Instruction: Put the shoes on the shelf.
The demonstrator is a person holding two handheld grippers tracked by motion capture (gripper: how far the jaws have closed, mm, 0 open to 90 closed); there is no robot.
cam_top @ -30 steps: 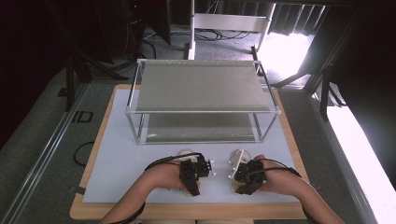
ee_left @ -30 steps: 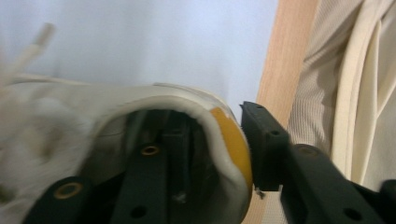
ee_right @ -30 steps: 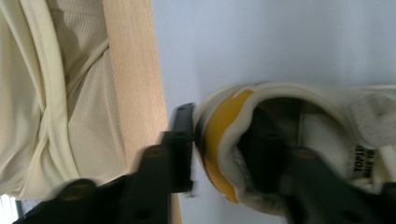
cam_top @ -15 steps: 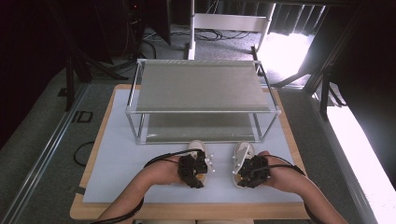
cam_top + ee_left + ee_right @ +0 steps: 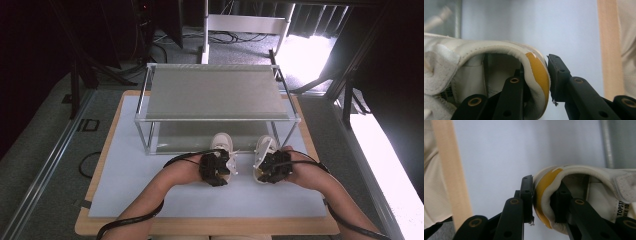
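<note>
Currently both grippers, left gripper and right gripper, are pinching thin heel collars of left shoe and right shoe, risking slipping or snagging the rack.

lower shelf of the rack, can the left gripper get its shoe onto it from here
Probably yes: the left gripper grips the left shoe by its heel, toe already at the rack's open front, nothing blocking the lower shelf.

In the high view, both grippers and hands cover the heels of the left shoe and the right shoe; the toes pass under the wire rack, so their ends are hidden. In the left gripper view, the shoe's front is cut off at the left edge, and a blurred pale strand, perhaps a lace, crosses the corner.
</note>
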